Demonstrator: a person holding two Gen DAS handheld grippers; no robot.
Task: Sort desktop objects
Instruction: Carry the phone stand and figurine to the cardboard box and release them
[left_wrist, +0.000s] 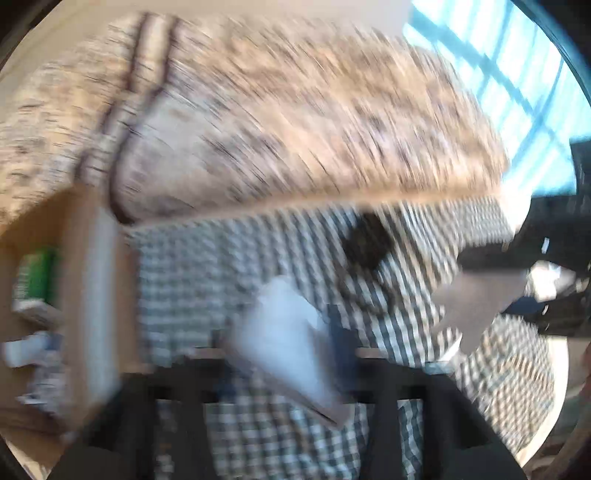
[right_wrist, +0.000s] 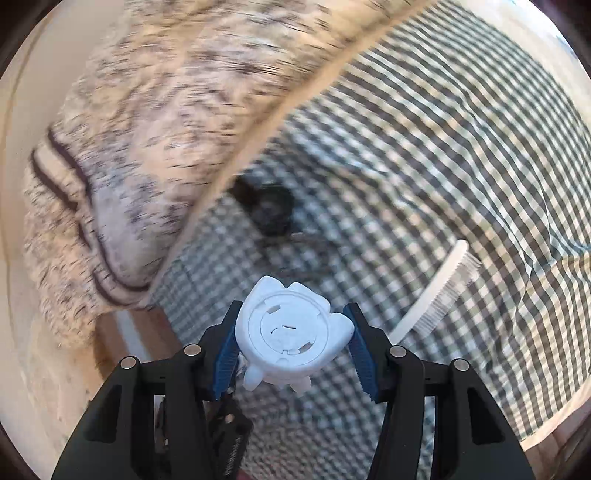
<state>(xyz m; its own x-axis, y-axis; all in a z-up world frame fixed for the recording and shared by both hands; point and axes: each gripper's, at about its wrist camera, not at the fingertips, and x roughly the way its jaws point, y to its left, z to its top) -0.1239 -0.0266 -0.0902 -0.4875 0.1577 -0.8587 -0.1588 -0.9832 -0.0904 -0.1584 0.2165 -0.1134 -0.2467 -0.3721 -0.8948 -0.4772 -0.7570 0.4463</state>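
On the checked cloth (right_wrist: 424, 155) of the desk, a white comb (right_wrist: 439, 288) at three o'clock and a dark object (right_wrist: 267, 212) at twelve await sorting — the right tool (right_wrist: 291, 343) clamps a white figurine (right_wrist: 286, 332), the blurred left tool (left_wrist: 317, 373) pinches something pale (left_wrist: 284, 339).

comb (right_wrist: 439, 291) on cloth (right_wrist: 461, 155) | rug (right_wrist: 147, 122) left of cloth

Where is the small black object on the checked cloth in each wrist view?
Left wrist: the black object is blurred, right of centre, on the cloth just below its far edge.
Right wrist: the black object is just left of centre, on the cloth close to that same edge.
Shared landmark: the speckled rug with dark stripes, lying beyond the cloth's edge in both views.
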